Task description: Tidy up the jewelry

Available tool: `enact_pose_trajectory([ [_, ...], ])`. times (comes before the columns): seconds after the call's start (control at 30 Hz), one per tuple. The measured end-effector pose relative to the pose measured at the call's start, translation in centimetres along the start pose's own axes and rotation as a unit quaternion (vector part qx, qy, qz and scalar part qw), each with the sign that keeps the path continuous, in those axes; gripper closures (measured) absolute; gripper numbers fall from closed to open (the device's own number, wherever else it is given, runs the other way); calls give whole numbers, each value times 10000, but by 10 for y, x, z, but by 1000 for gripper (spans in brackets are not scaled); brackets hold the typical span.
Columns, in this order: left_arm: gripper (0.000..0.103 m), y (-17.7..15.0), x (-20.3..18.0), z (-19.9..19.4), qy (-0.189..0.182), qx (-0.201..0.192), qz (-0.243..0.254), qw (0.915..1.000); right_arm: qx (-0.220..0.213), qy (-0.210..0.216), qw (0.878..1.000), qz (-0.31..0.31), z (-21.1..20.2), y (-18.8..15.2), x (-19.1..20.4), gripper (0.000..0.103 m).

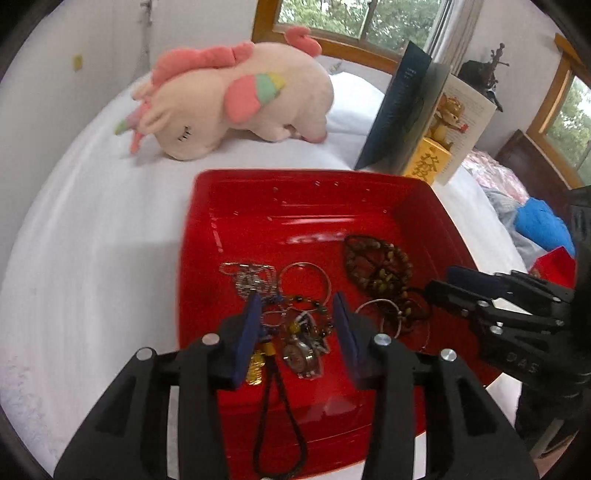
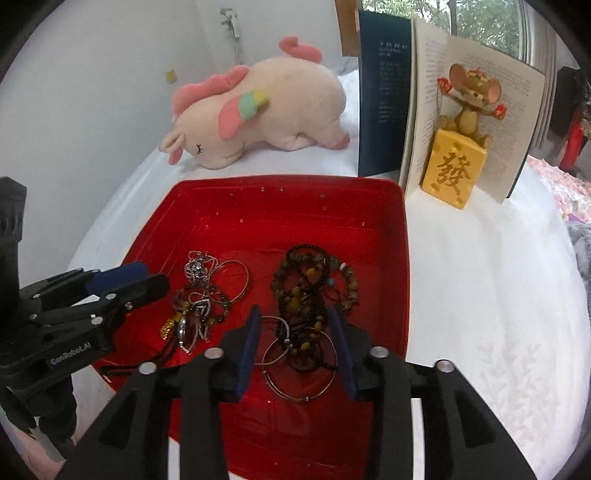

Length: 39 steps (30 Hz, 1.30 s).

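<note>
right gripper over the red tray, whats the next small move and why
Probably lower the right gripper and close on the dark bead bracelets: its jaws are open, straddling that pile in the red tray, and nothing is held. The left gripper hangs open over the other pile.

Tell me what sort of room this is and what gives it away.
Most likely a bedroom. A pink plush unicorn lies on what looks like a white-sheeted bed, wood-framed windows look out on trees, and a red plastic tray of jewelry sits on the sheet.
</note>
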<state>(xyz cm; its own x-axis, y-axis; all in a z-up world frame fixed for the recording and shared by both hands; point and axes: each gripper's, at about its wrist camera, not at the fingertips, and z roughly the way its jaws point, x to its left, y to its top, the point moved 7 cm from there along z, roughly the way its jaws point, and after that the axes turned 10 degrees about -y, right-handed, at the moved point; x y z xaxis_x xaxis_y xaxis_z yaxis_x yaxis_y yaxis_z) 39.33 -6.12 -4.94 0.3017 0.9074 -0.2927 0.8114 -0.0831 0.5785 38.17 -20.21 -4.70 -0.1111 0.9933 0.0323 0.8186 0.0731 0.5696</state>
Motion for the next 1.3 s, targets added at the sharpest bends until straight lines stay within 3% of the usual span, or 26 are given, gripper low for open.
enact_pose_trajectory([
  [0.5, 51, -22, 0, -62, 416, -536, 45, 9977, -313, -402, 9987, 16, -34, -15, -3, 34],
  [0.9, 31, -44, 0, -111, 724, -1075, 36, 9916, -728, -670, 9951, -27, -78, -34, 2, 10],
  [1.07, 12, -52, -5, -128, 750, -1233, 52, 9895, -814, -758, 9938, -57, -95, -44, 6, 6],
  [1.3, 4, -69, -12, -150, 875, -1331, 225, 9870, -668, -834, 9943, 63, -107, -62, 0, 4],
])
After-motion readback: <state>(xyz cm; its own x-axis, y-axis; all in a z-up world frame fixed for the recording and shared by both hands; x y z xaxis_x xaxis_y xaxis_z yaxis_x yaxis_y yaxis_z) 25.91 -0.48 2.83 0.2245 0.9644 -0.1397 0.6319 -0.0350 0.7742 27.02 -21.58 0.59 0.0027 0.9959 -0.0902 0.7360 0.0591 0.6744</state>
